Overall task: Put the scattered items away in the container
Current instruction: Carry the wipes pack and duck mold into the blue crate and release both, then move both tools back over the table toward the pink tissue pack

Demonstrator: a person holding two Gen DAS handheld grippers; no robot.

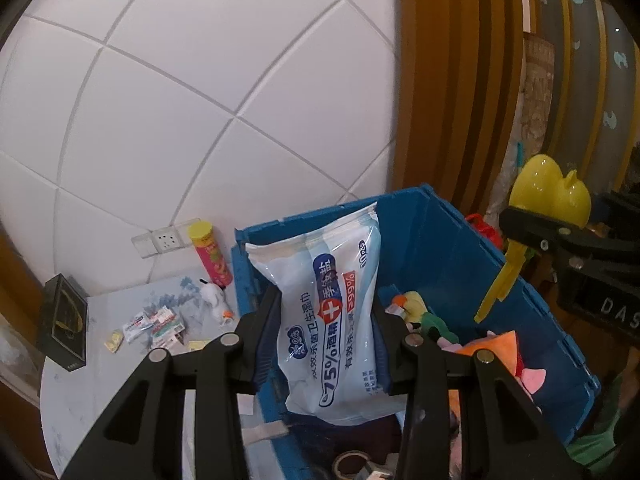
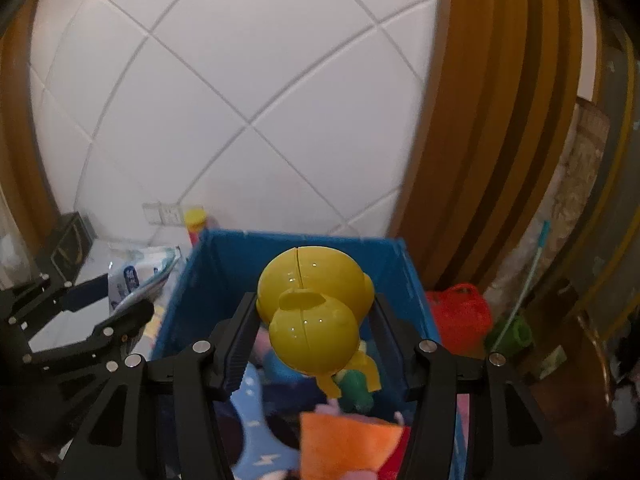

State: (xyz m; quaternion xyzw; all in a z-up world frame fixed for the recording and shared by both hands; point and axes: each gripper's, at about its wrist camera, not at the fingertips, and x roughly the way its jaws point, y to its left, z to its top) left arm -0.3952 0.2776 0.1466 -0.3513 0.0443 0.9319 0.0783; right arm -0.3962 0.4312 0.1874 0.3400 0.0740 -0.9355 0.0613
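Note:
My left gripper (image 1: 326, 316) is shut on a white and blue pack of wet wipes (image 1: 332, 320) and holds it upright over the left rim of the blue crate (image 1: 448, 240). My right gripper (image 2: 314, 320) is shut on a yellow plastic duck toy (image 2: 316, 312) above the crate (image 2: 224, 268). The duck (image 1: 548, 196) and right gripper also show at the right of the left wrist view. Plush toys (image 1: 500, 352) lie inside the crate. The wipes pack (image 2: 140, 280) shows in the right wrist view too.
On the light table (image 1: 100, 360) left of the crate lie several small packets (image 1: 156, 324), a Snoopy figure (image 1: 214, 296), a red snack tube with a yellow lid (image 1: 210, 256) and a black box (image 1: 64, 320). A red basket (image 2: 460, 314) sits right of the crate. A tiled wall is behind.

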